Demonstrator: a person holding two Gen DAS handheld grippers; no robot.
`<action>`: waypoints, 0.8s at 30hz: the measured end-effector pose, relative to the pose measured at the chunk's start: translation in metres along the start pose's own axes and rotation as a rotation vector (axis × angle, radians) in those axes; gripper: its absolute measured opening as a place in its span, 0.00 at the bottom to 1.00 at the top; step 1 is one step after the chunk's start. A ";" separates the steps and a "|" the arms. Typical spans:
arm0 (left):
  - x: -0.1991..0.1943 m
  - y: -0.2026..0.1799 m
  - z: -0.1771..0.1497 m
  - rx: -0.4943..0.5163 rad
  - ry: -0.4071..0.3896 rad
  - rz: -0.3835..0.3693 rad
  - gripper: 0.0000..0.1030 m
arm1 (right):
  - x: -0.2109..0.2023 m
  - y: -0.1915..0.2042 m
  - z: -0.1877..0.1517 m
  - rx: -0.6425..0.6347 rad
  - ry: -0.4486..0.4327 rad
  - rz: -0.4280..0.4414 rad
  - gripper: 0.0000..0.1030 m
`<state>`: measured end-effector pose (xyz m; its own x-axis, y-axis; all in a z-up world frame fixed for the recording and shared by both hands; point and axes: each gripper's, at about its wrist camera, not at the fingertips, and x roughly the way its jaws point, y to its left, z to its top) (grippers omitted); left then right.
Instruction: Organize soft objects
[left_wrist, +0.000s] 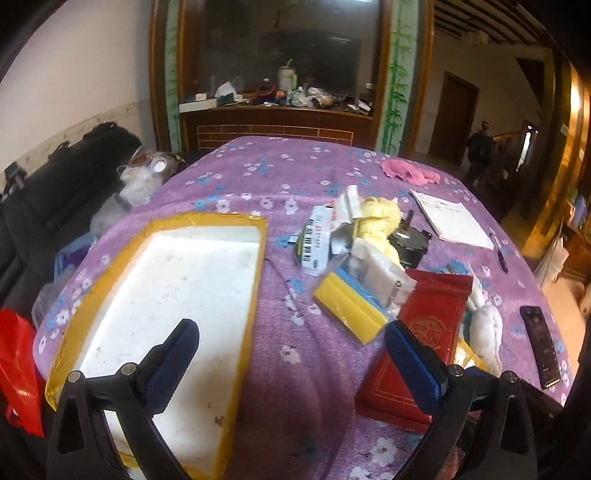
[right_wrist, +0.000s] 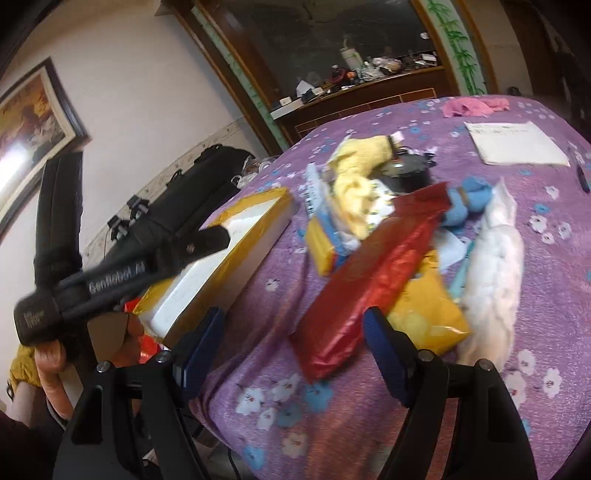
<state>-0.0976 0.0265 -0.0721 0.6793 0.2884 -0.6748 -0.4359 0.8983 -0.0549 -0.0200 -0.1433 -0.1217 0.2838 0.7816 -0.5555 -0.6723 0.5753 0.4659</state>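
Blue-padded jaws of the left gripper (left_wrist: 291, 354) are held spread with nothing between them, above the purple flowered tablecloth (left_wrist: 295, 387). The right gripper (right_wrist: 295, 343) is likewise spread and empty, poised over the near edge of the same cloth.

The white foam tray with yellow tape on its rim (left_wrist: 207, 225) is taken as the landmark. It is seen to hold nothing, so sorting is judged not yet begun.

All soft objects lie in a pile to the right of the tray:
- the yellow plush toy (left_wrist: 380, 225), at the far side of the pile;
- the yellow and blue sponge in clear wrap (left_wrist: 351, 306), nearest the tray;
- the white stuffed pouch (right_wrist: 495, 266) and the blue knitted piece (right_wrist: 469, 203), farthest from the tray;
- the pink cloth (left_wrist: 410, 171), well apart, at the table's far edge.

A shiny red flat packet (right_wrist: 373, 280) lies across the pile; what it covers cannot be told. The right wrist view is blurred. The pile's printed packets cannot be read.
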 end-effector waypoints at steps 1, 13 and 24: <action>0.001 -0.004 -0.001 0.007 0.007 -0.004 0.99 | 0.001 -0.003 0.000 0.004 0.003 -0.001 0.74; 0.015 -0.007 -0.014 0.043 0.074 -0.067 0.99 | -0.012 -0.005 -0.018 0.017 -0.001 -0.006 0.74; 0.010 -0.003 -0.023 0.084 0.095 -0.113 0.99 | -0.033 -0.005 -0.013 0.003 -0.043 -0.035 0.74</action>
<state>-0.1031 0.0189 -0.0954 0.6604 0.1549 -0.7348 -0.3064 0.9489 -0.0753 -0.0351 -0.1751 -0.1142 0.3358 0.7708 -0.5414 -0.6593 0.6028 0.4493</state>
